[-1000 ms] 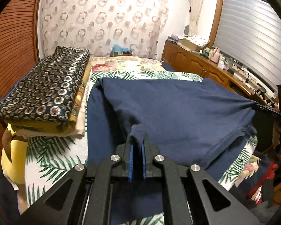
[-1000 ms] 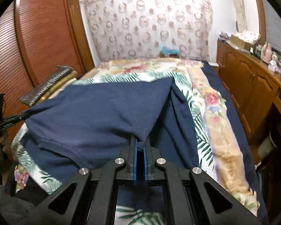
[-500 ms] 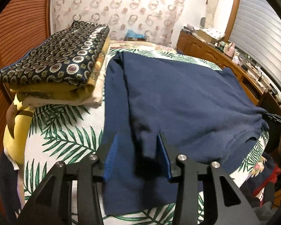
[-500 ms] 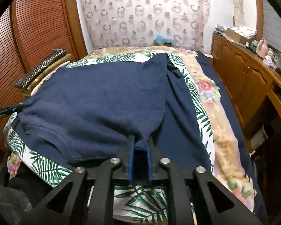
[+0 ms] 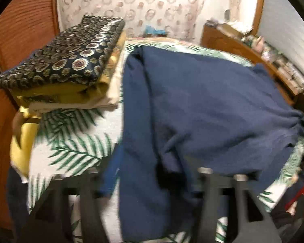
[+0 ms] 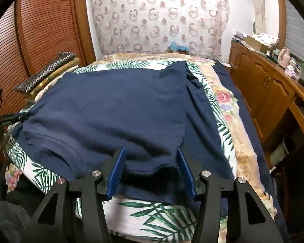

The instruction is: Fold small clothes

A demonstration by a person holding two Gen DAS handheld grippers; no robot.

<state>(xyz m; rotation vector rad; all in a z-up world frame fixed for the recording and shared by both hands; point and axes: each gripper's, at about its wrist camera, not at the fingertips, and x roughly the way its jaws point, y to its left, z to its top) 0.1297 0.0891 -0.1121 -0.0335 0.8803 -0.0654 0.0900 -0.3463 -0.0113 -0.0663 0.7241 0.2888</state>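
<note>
The navy shirt (image 6: 115, 109) lies folded over on the bed (image 6: 229, 109), beside a stack of fabrics (image 5: 66, 68); the right gripper (image 6: 150, 172) is spread wide, holding nothing, its fingers straddling the hem; the left gripper (image 5: 152, 174) is blurred, apparently open and empty; one fold seems laid; next calls for regrasping an edge.

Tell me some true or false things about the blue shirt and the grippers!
1. The right gripper is open. True.
2. The blue shirt hangs on a hanger. False: it lies on the leaf-print bedspread.
3. A stack of folded cloths sits beside the shirt. True.
4. The right gripper is pinching the shirt. False: its fingers stand apart over the hem.
5. The shirt is red. False: it is navy.
</note>
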